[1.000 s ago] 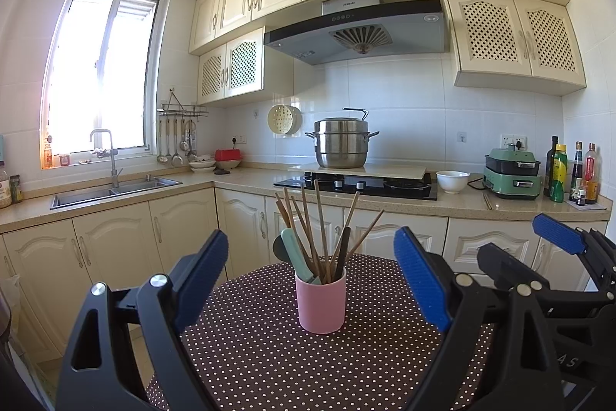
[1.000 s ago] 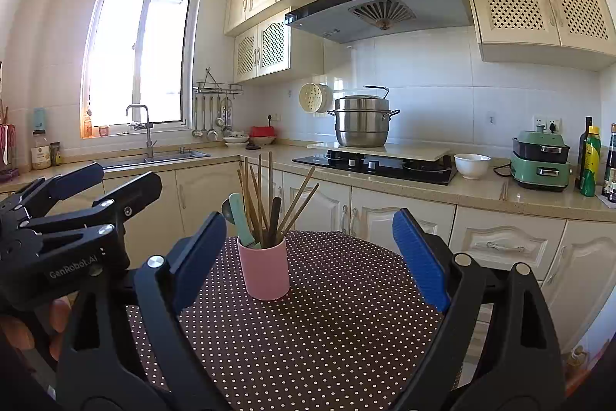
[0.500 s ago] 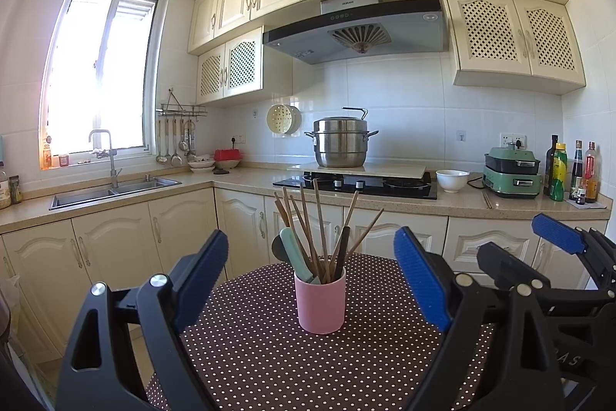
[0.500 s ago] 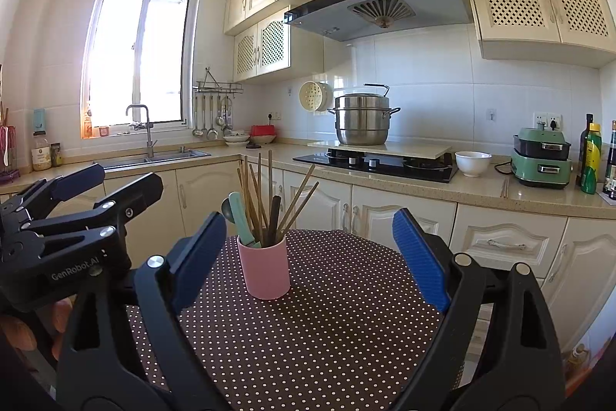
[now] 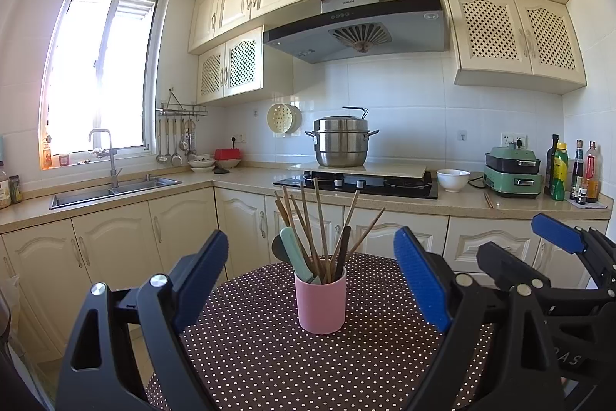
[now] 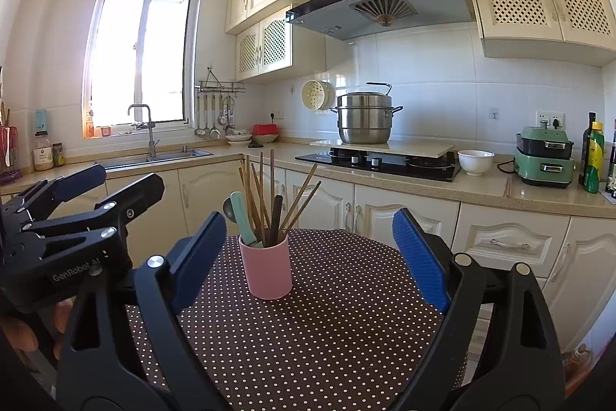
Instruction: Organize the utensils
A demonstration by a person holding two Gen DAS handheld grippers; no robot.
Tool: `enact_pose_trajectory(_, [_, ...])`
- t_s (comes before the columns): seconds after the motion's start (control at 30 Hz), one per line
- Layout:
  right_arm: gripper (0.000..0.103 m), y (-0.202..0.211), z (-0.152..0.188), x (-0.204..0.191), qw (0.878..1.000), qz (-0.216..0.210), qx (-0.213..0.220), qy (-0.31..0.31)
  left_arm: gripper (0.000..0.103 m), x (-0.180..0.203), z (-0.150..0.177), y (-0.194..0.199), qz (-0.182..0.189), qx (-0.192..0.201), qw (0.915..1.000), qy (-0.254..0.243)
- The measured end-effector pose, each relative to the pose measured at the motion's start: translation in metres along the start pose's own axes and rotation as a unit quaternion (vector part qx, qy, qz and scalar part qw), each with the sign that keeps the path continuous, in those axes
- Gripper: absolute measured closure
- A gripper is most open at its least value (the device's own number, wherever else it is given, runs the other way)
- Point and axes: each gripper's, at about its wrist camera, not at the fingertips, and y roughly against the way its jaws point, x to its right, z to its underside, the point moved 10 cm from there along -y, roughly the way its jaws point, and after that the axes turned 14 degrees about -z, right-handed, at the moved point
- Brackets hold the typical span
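a pink cup (image 5: 321, 302) of chopsticks (image 5: 308, 218) and spoons stands on the dotted table (image 5: 269, 353), just ahead of both grippers. the left gripper (image 5: 312, 284) and right gripper (image 6: 310, 257) hold their jaws wide apart, empty. the sticks look light, stiff and thin, likely slippery, so pinch one high on its shaft; the cup may tip.

Pink cup (image 5: 322, 302) upright, chopsticks (image 5: 308, 218) inside

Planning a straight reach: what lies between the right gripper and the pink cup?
Only bare dotted tablecloth, seen in the right wrist view, before the pink cup.
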Motion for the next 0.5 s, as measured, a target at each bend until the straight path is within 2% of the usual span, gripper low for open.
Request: enact_pose_trajectory(0.5, [0.016, -0.0059, 0.0033, 0.0047, 1.0, -0.003, -0.005, -0.009, 0.017, 0.0056, 0.0032, -0.0074, 0.001, -0.004, 1.0, -0.004])
